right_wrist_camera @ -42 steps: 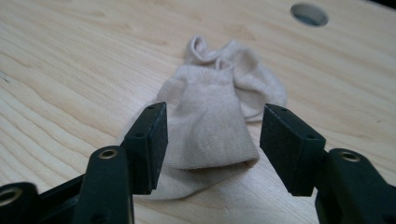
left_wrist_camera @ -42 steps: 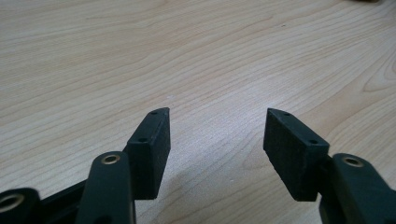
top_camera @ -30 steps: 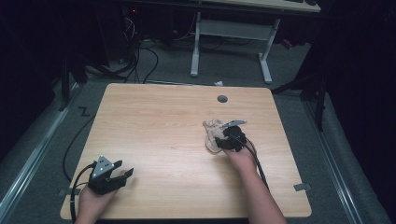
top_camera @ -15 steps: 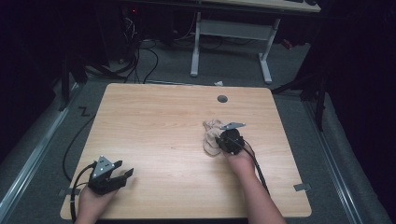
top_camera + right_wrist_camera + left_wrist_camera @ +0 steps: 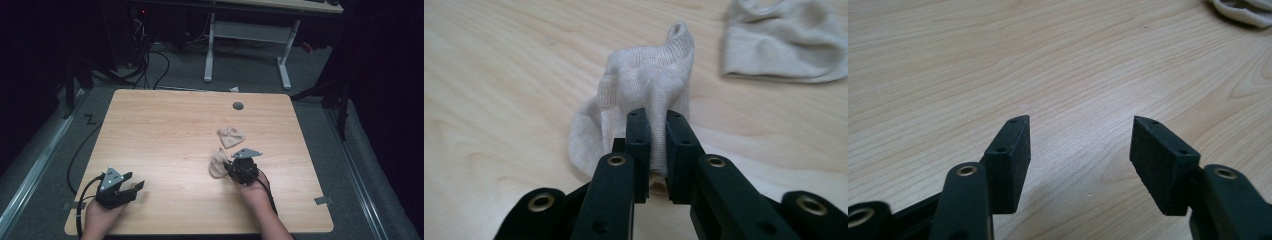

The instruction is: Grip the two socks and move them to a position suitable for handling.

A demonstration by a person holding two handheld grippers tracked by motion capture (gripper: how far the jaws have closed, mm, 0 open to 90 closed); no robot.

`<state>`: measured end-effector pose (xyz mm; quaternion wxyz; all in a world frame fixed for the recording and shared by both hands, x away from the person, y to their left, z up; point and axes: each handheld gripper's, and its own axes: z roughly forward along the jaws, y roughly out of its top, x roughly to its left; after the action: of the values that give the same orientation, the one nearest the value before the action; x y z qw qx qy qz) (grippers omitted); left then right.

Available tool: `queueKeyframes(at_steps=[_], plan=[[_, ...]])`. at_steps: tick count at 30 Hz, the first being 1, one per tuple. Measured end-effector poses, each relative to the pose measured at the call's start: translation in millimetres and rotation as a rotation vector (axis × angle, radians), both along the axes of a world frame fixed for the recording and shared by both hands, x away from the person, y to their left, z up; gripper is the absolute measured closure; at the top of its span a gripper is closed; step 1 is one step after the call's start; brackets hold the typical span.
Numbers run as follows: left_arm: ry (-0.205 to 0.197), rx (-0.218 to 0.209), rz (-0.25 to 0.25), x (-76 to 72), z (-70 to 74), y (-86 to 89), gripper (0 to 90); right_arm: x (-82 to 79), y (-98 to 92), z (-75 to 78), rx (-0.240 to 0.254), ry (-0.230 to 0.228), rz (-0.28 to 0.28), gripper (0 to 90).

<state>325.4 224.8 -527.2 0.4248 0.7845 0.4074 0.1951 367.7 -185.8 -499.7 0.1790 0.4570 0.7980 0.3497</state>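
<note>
While it is pinched: the held sock (image 5: 649,95) stands up in a bunched lump, with its low edge on the wooden table (image 5: 165,130).
Held sock, place: in the high view it (image 5: 218,163) is right of the table's middle, just left of the right gripper.
Held sock, look: pale cream knit, folded and wrinkled, with a round open loop on its left in the right gripper view.
Other sock: a 2nd cream sock (image 5: 231,136) lies flat a little farther from the person, near the held one but apart from it. In the right gripper view it (image 5: 784,45) is at the top right.
Containers: 0 on the table.
Right gripper: the right gripper (image 5: 658,150) has its 2 black jaws pressed together on a fold of the held sock.
Right hand: the right hand (image 5: 254,186) comes in from the bottom edge and points the gripper (image 5: 231,169) to the left.
Left gripper: the left gripper (image 5: 1079,150) has its jaws spread wide, with bare wood between them.
Left hand: the left hand (image 5: 102,215) rests low at the near left corner, well apart from both socks.
Change: 1 second ago the 2 socks sat together in 1 heap at the right gripper. Now the held sock is pulled nearer the person and the other sock lies alone.
Left side change: the left gripper has stayed in the same spot.
</note>
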Motion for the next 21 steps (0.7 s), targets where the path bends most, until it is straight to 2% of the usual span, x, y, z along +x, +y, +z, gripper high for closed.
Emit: queueKeyframes(at_steps=[5, 6, 9, 13, 19, 21], plan=[[0.005, 0.006, -0.010, -1.2, 0.5, -2.2, 41.9, -16.1, 12.0, -2.5, 0.029, 0.000, 0.036, 83.0], [0.003, 0.009, -0.011, -2.6, 0.9, -2.7, 41.9, -23.7, 20.8, -4.6, 0.046, -0.003, 0.063, 83.0], [0.001, 0.008, -0.013, -3.9, 1.2, -2.8, 41.9, -29.5, 28.1, -6.4, 0.073, 0.010, 0.079, 83.0], [-0.003, 0.000, -0.015, -4.9, 1.8, -3.1, 41.9, -43.1, 47.4, -9.1, 0.100, 0.018, 0.139, 82.9], [-0.001, -0.004, -0.021, -4.4, 2.0, -4.2, 41.9, -50.0, 61.1, -8.6, 0.098, 0.013, 0.174, 82.9], [0.001, -0.006, -0.026, -5.0, 2.2, -5.4, 41.9, -48.7, 64.4, -12.0, 0.065, 0.012, 0.168, 82.5]])
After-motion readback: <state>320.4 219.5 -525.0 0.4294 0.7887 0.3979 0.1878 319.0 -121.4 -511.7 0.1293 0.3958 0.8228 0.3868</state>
